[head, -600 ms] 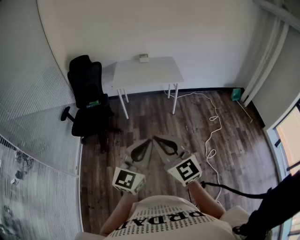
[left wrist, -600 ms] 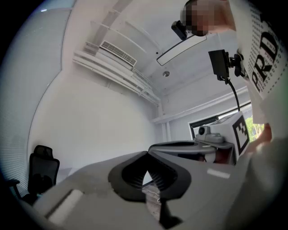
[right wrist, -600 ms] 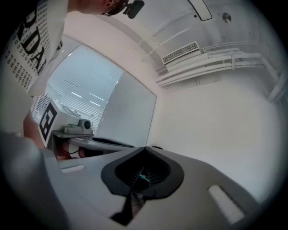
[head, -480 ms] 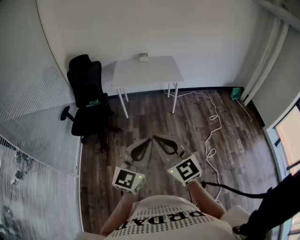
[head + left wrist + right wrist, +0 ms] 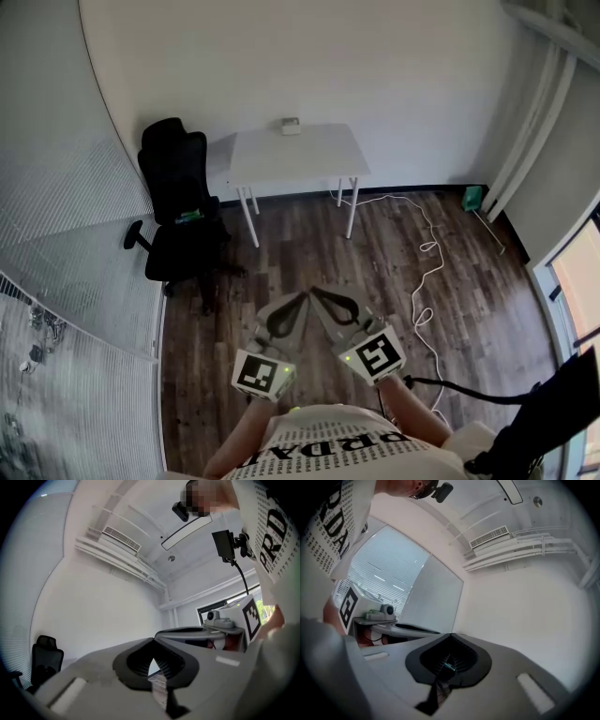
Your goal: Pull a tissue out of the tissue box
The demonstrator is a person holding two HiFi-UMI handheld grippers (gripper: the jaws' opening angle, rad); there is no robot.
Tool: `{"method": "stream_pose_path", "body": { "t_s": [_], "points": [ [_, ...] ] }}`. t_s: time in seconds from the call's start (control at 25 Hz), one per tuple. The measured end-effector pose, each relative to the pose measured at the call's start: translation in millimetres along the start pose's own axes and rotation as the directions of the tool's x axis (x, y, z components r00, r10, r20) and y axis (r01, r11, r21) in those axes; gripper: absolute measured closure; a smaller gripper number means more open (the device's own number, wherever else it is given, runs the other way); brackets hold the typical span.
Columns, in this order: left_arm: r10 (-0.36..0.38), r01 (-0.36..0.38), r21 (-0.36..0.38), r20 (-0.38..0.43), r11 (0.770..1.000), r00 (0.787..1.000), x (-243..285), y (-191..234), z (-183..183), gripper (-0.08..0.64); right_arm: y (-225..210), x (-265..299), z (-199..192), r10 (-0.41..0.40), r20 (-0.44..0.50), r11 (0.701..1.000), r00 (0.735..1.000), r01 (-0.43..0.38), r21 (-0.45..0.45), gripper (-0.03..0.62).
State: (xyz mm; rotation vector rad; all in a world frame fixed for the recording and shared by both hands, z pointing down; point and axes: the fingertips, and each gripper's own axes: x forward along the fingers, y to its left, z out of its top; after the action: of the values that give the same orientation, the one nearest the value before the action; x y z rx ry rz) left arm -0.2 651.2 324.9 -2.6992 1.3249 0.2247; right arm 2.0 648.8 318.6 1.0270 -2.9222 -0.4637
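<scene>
A small tissue box [image 5: 291,126] stands at the back edge of a white table [image 5: 309,157] against the far wall, well away from both grippers. In the head view my left gripper [image 5: 299,298] and right gripper [image 5: 318,293] are held side by side close to the person's body, above the wooden floor, tips angled towards each other. The left gripper [image 5: 153,640] has its jaws closed together with nothing between them. The right gripper [image 5: 451,634] is likewise shut and empty. Both gripper views show only walls and ceiling; the box appears in neither.
A black office chair [image 5: 178,211] stands left of the table. A white cable [image 5: 427,253] snakes over the floor at the right, near a green object [image 5: 472,197] by the wall. A glass partition with blinds [image 5: 66,281] runs along the left.
The head view has shifted a little, so the table and both grippers sit slightly lower in the picture. The grippers stay shut and side by side.
</scene>
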Motion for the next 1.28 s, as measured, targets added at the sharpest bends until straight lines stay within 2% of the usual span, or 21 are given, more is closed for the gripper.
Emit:
{"method": "stream_pose_path", "body": {
  "t_s": [0.48,0.76,1.28],
  "points": [
    [0.009,-0.009,-0.049,-0.014,0.999,1.0,-26,14,-10,0.569,28,14,-7,0.032,-0.042,0.999,0.999,-0.033,-0.018,0.589],
    [-0.007,0.008,-0.049,0.011,0.999,1.0,-50,24,-8,0.569,50,26,-5,0.018,-0.045,0.999,0.999,-0.019,-0.029,0.589],
    [-0.033,0.033,-0.067,0.001,0.997,0.999,-76,41,-10,0.569,77,42,-7,0.023,-0.098,0.999,0.995,-0.027,-0.04,0.588]
  ]
}}
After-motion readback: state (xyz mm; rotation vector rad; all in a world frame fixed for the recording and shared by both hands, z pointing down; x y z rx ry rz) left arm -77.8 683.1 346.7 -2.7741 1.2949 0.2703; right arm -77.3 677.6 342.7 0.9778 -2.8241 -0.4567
